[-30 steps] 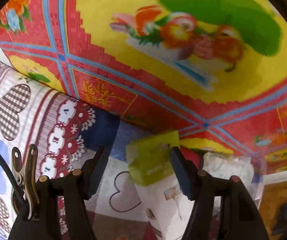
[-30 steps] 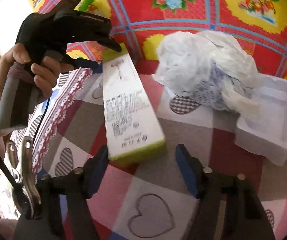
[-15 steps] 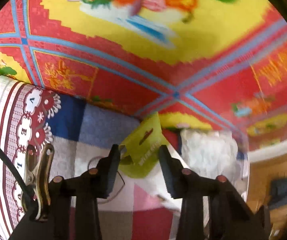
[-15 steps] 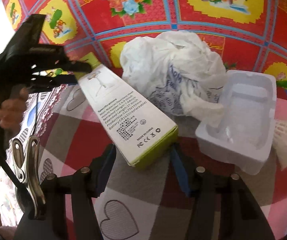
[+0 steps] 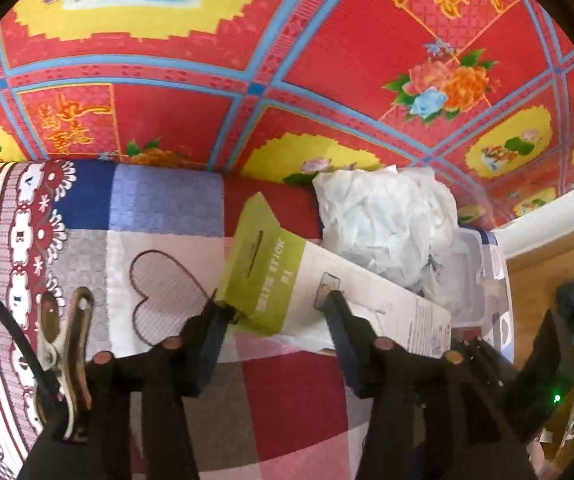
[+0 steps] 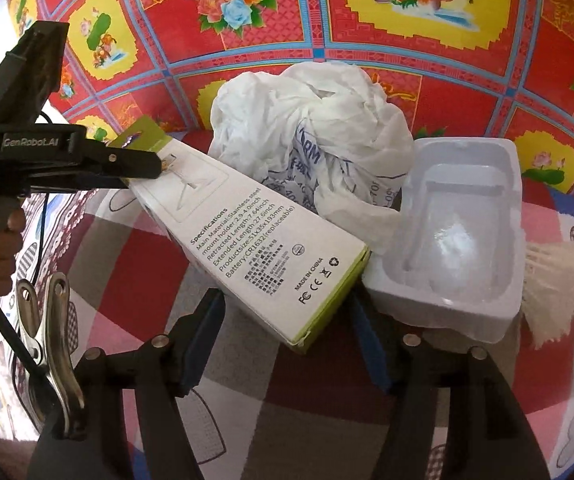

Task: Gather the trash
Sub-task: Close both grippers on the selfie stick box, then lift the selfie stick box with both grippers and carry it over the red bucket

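The long box (image 6: 255,236) lies on the checked cloth (image 6: 311,392) with hearts. Its long side runs slantwise between the two grippers: the green tab end sits at the left gripper (image 5: 275,312), and the printed end with the small letters points at the right gripper (image 6: 287,328).

The left gripper is nearer to its end of the box. Its two fingers stand on either side of the green end. The jaws are opening now, and I cannot tell if a pad touches the card.

The right gripper's jaws are opening too. The near corner of the box sits just in front of them, between the two blue pads, but they do not squeeze it.

A crumpled white bag (image 6: 319,152) lies behind the box and touches it. A white plastic tray (image 6: 463,240) lies just beside the printed end.

I think the next move must grab the box across its short width, not along its long side, and the left gripper is already lined up for that.
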